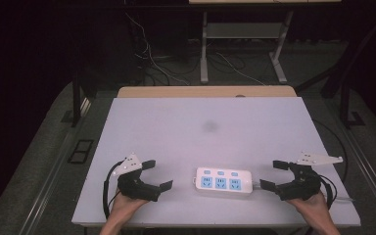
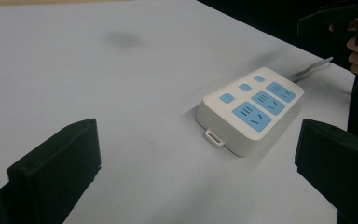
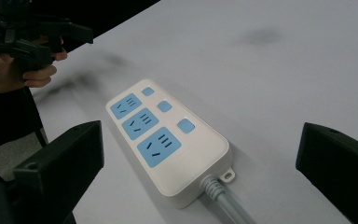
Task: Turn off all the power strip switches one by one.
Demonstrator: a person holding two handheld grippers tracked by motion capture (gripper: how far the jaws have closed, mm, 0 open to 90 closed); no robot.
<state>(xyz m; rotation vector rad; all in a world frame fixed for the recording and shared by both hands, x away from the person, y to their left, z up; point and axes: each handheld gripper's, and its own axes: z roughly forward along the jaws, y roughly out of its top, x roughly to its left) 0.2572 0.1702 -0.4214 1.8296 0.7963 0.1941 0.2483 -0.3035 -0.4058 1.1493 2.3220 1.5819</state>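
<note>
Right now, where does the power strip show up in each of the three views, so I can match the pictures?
High view: the power strip lies near the table's front edge, between the two grippers, closer to the right one.
Left gripper view: right of centre, cord end pointing away.
Right gripper view: centre, cord end nearest the camera.
Shared landmark: the dark smudge on the table, beyond the strip in every view.

No readable text, brand, number or label is found in any view. The white power strip (image 3: 168,140) carries only unmarked blue socket faces and blue switch buttons; any print on its casing is too small to be made out.
</note>
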